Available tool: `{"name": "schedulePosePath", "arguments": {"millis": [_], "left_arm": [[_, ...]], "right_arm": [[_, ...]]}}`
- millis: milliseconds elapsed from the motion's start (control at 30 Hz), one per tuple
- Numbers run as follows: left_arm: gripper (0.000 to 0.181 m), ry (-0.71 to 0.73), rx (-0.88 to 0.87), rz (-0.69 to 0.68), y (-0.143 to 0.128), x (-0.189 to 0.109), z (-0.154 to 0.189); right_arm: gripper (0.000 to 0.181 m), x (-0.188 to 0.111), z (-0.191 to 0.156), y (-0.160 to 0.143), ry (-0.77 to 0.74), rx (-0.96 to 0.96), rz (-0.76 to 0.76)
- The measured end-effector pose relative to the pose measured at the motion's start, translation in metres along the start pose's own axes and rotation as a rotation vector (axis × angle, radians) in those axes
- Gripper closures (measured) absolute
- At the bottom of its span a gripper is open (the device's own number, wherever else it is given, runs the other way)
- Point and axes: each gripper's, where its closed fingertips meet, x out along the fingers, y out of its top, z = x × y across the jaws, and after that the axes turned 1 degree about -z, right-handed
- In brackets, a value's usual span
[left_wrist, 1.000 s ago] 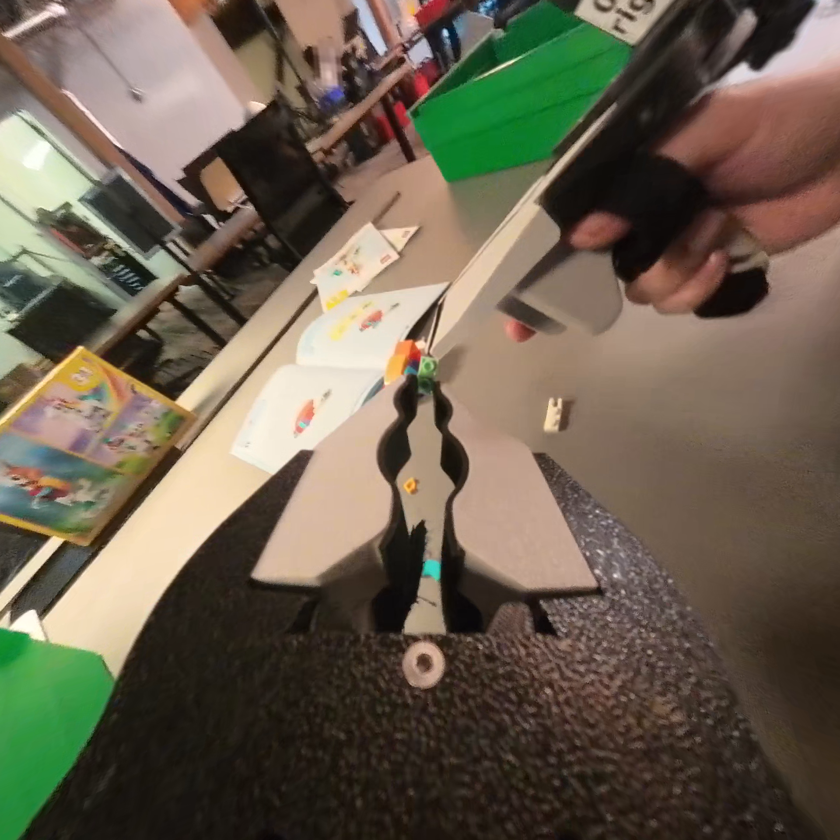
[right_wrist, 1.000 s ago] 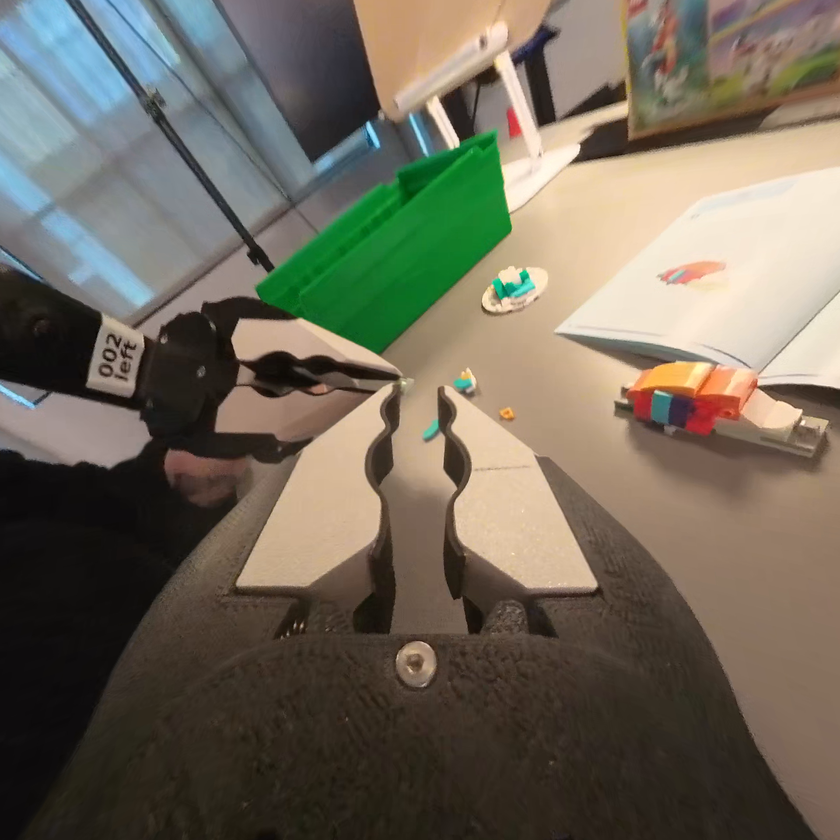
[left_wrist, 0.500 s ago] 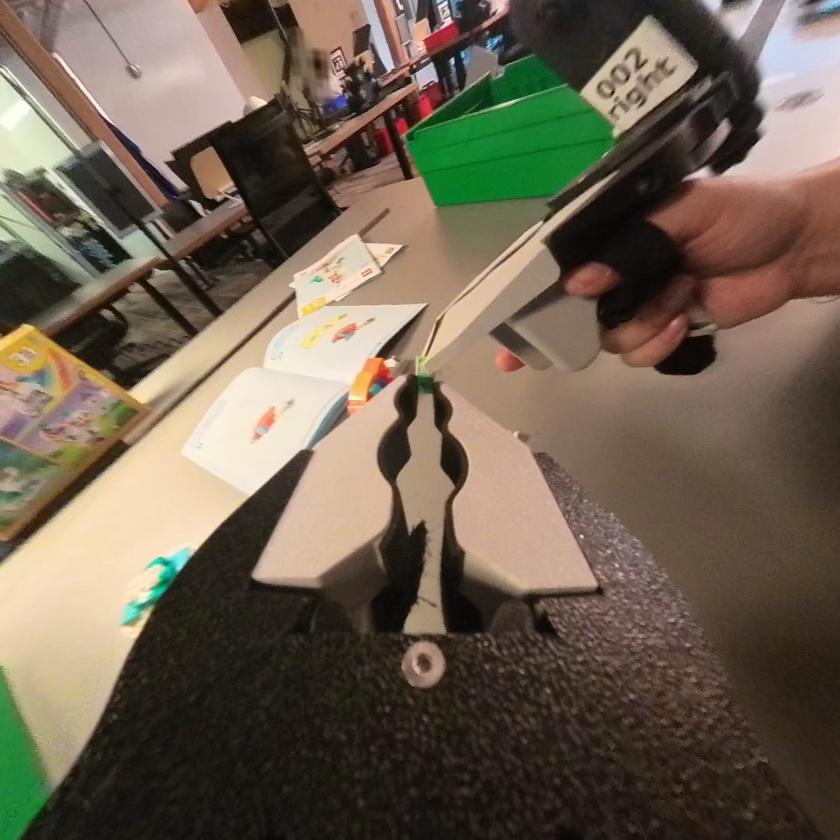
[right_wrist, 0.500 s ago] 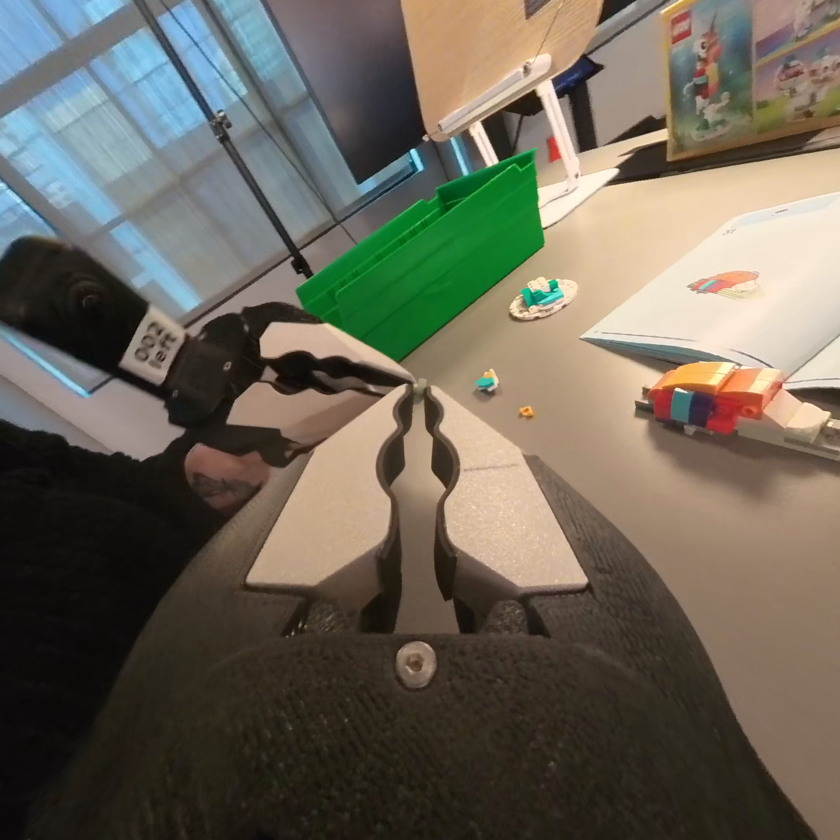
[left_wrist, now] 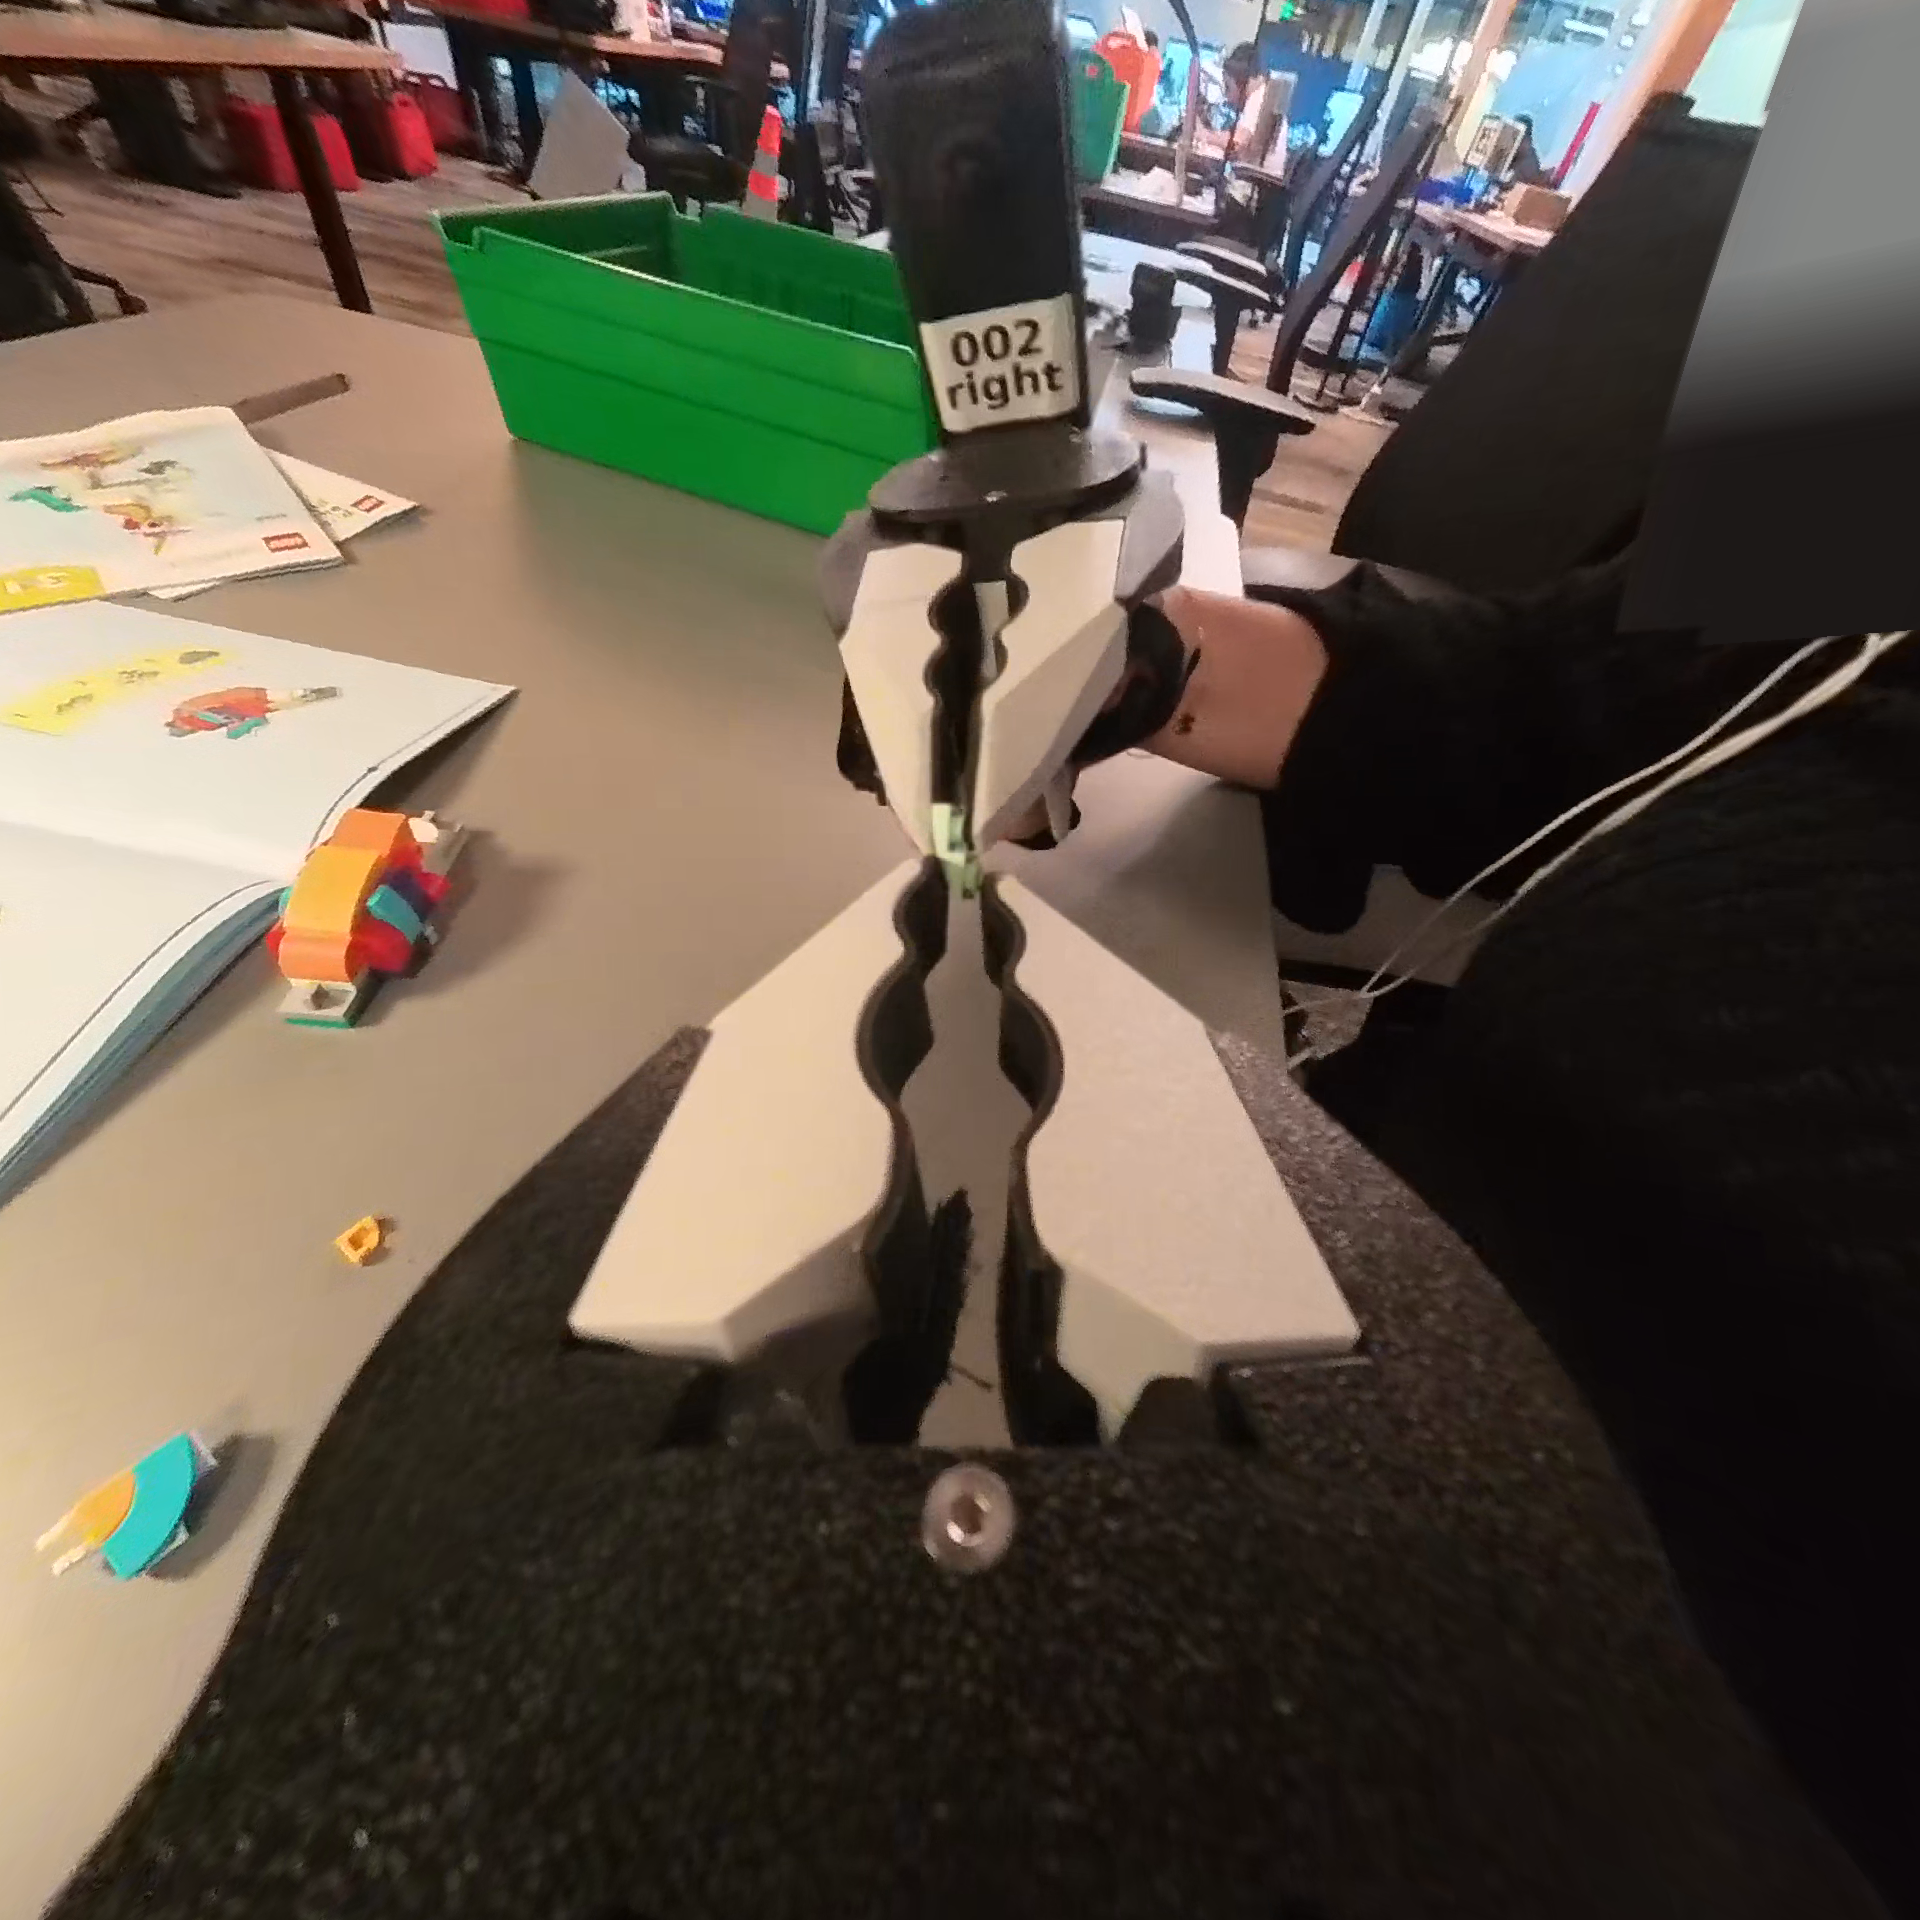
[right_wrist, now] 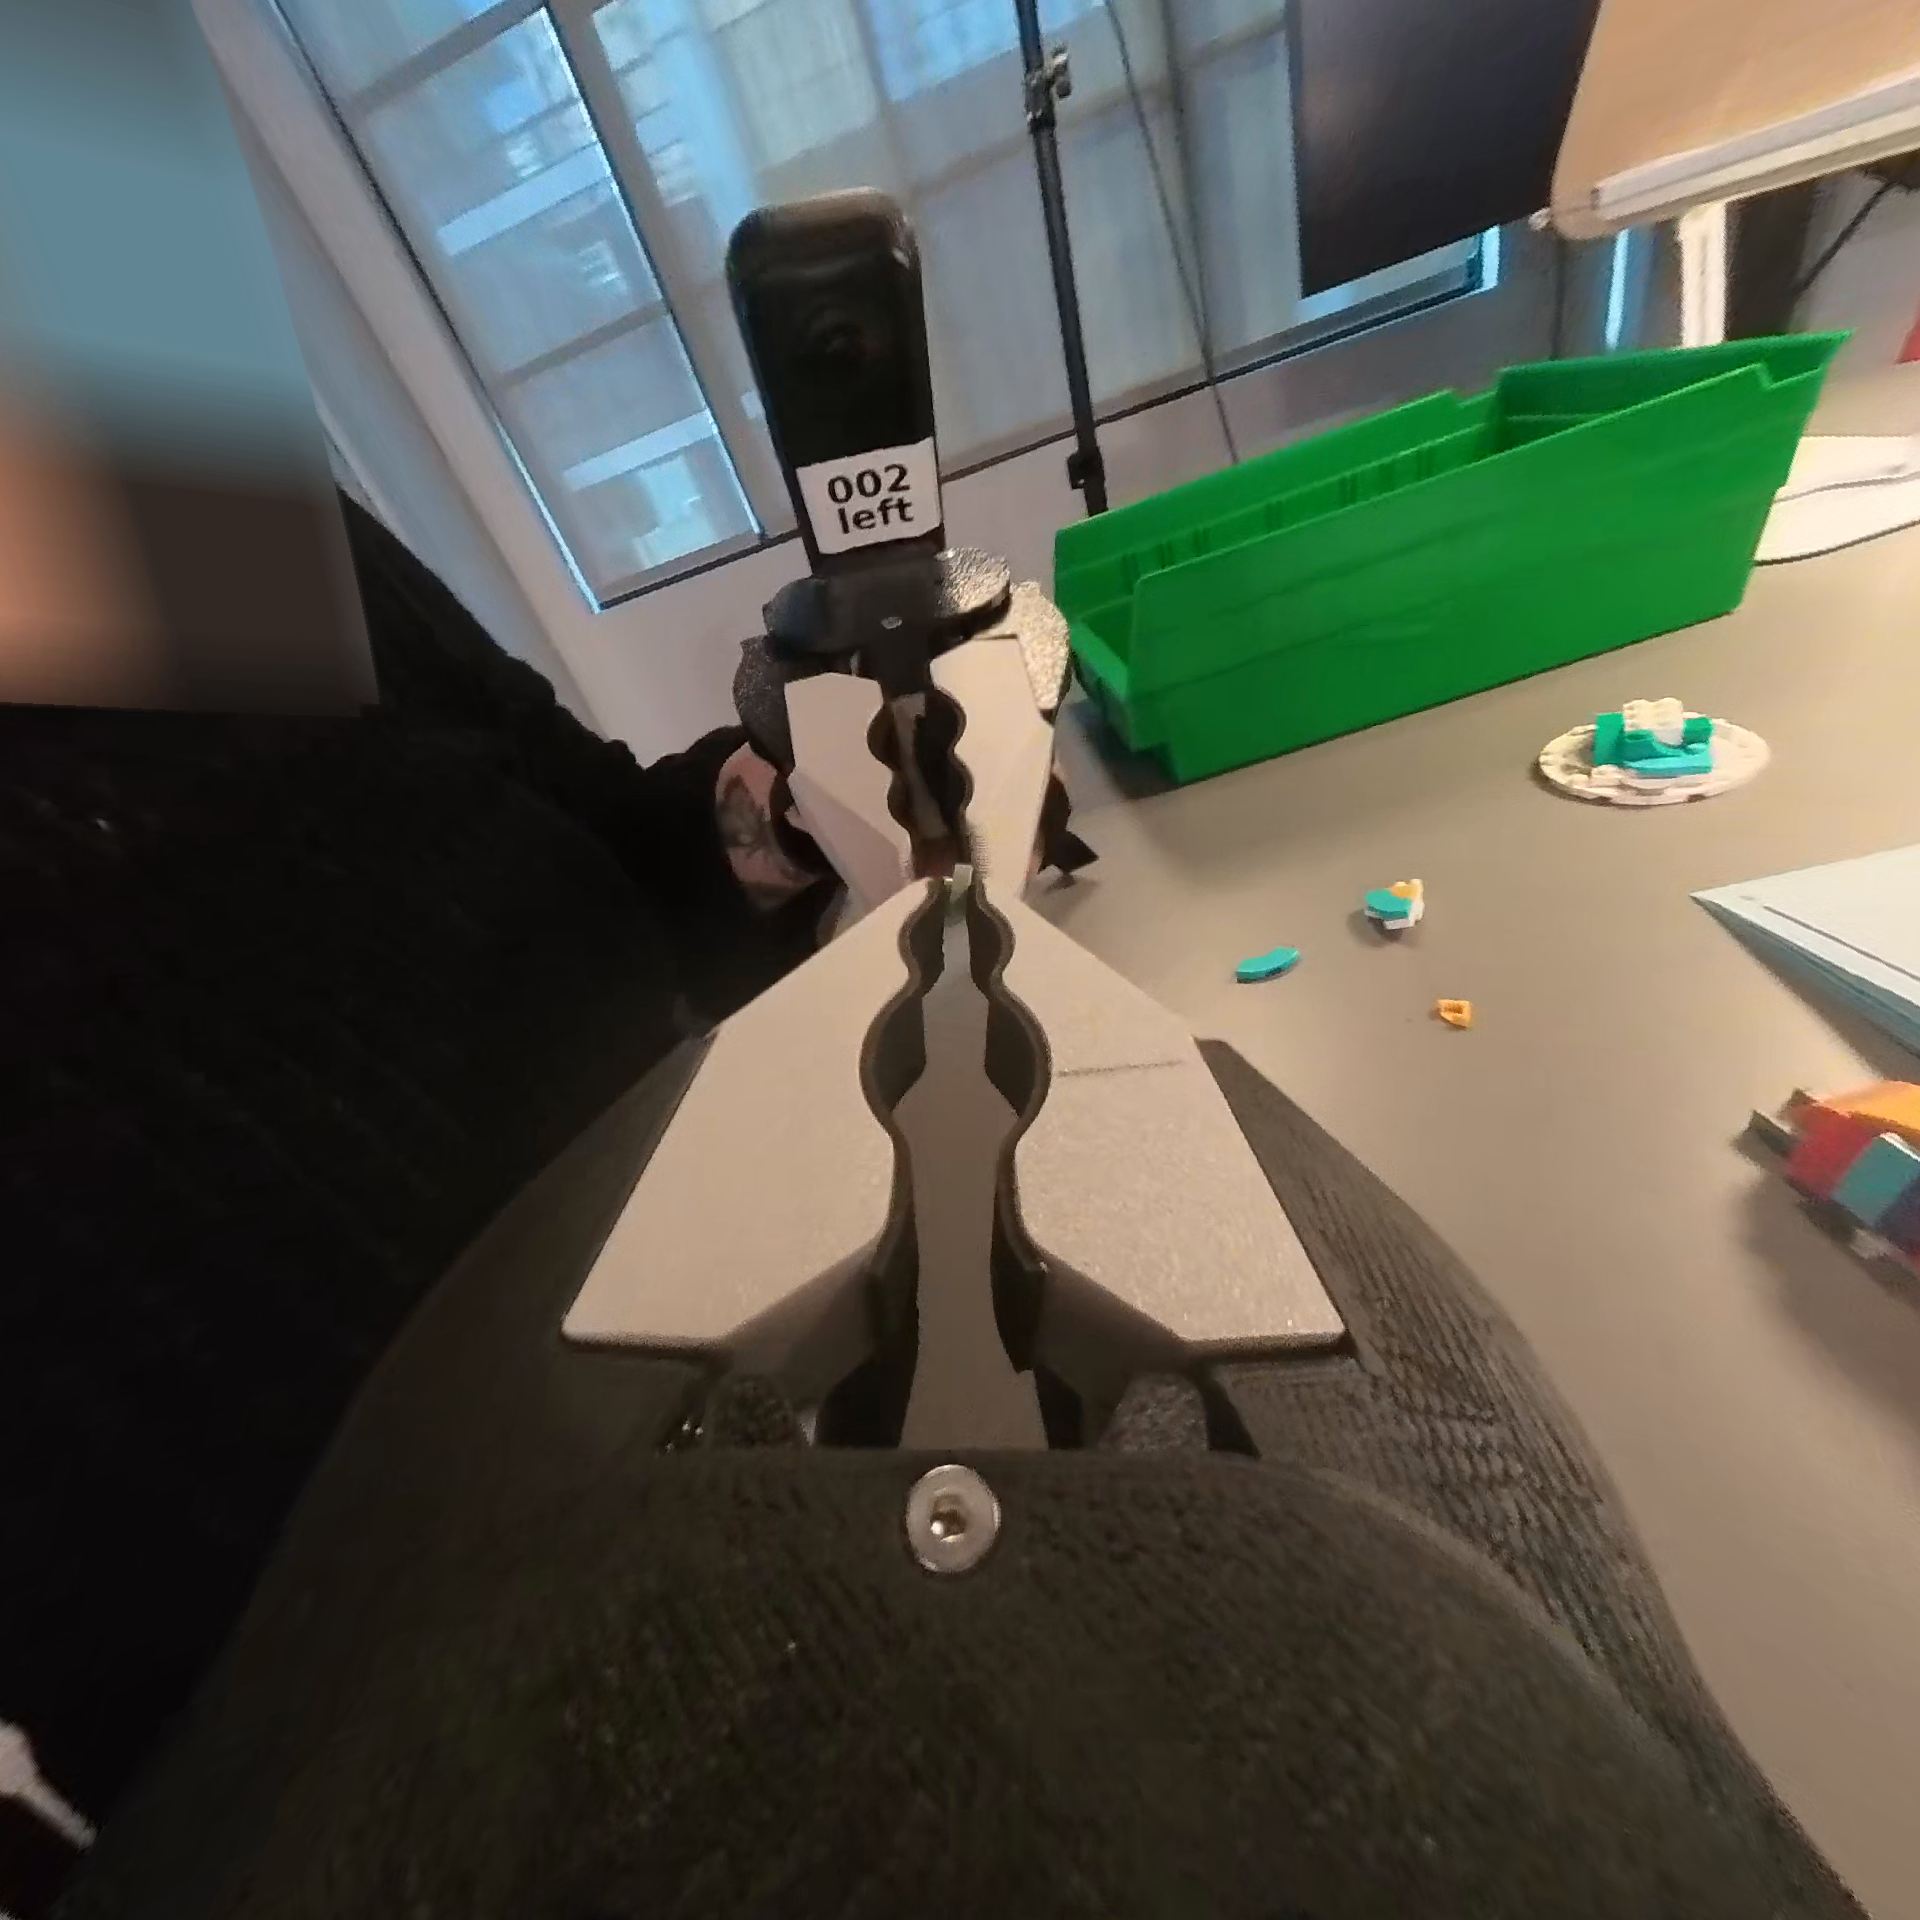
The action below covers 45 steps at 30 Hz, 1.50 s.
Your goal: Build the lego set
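Note:
My left gripper (left_wrist: pixel 958 885) and my right gripper (right_wrist: pixel 954 896) meet tip to tip above the grey table, facing each other. Both are shut on one small green lego piece (left_wrist: pixel 951 847), which is pinched between the two pairs of tips and mostly hidden; it also shows in the right wrist view (right_wrist: pixel 956 881). In the left wrist view the right gripper (left_wrist: pixel 958 821) points down at me. In the right wrist view the left gripper (right_wrist: pixel 940 857) does the same. The colourful partly built model (left_wrist: pixel 358 914) lies on the table beside the open instruction booklet (left_wrist: pixel 156 748).
A green bin (left_wrist: pixel 686 343) stands at the back, and another green bin (right_wrist: pixel 1403 623) beyond the left gripper. Loose on the table are a tiny orange piece (right_wrist: pixel 1455 1010), a teal curved piece (right_wrist: pixel 1268 962), a teal-and-yellow piece (left_wrist: pixel 135 1517) and a white round plate with a teal build (right_wrist: pixel 1652 764). My left and right fingertips are right by each other. The colourful partly built model (left_wrist: pixel 358 914) is about 15 cm from both grippers' fingertips.
My right gripper was open a second ago and has shut on the green piece that my left gripper holds. Both grippers have swung round to face each other head on.

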Motion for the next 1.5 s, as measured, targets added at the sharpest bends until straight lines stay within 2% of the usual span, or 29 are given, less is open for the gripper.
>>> {"name": "schedulePosePath", "arguments": {"millis": [300,400,500,567,633,700,767,967,1100,1167,1233,1333,1500], "left_arm": [[0.173,-0.065,-0.044,-0.033,-0.006,0.003,0.006],[0.177,-0.081,-0.066,-0.027,-0.007,0.003,0.007],[0.179,-0.059,-0.081,-0.043,-0.011,0.003,0.003],[0.179,-0.015,-0.127,-0.061,-0.017,0.002,-0.005],[0.179,0.034,-0.194,-0.069,-0.024,-0.001,-0.015],[0.179,0.063,-0.29,-0.055,-0.031,-0.006,-0.022],[0.179,0.08,-0.384,-0.04,-0.037,-0.009,-0.026],[0.179,0.044,-0.642,0.021,-0.052,-0.008,-0.017],[0.179,0.018,-0.827,0.12,-0.052,-0.007,-0.011],[0.179,0.1,-0.868,0.15,-0.055,-0.009,-0.02],[0.179,0.202,-0.869,0.166,-0.059,-0.011,-0.03],[0.179,0.263,-0.865,0.198,-0.058,-0.015,-0.037],[0.18,0.332,-0.818,0.264,-0.049,-0.016,-0.046]], "right_arm": [[0.178,-0.002,-0.005,-0.008,0.098,0.018,-0.097],[0.178,-0.002,-0.006,-0.009,0.115,0.022,-0.116],[0.178,-0.002,-0.004,-0.012,0.095,0.0,-0.142],[0.176,-0.003,0.005,-0.017,0.029,-0.049,-0.183],[0.166,-0.011,0.028,-0.029,-0.115,-0.148,-0.278],[0.163,-0.021,0.05,-0.05,-0.234,-0.283,-0.447],[0.162,-0.022,0.055,-0.065,-0.226,-0.326,-0.551],[0.161,-0.015,0.064,-0.093,-0.144,-0.365,-0.73],[0.175,-0.01,0.065,-0.095,-0.11,-0.349,-0.742],[0.175,-0.009,0.068,-0.092,-0.123,-0.381,-0.728],[0.175,-0.002,0.071,-0.077,-0.176,-0.485,-0.627],[0.175,0.006,0.066,-0.048,-0.262,-0.731,-0.465],[0.175,0.014,0.054,-0.033,-0.379,-1.041,-0.309]]}}
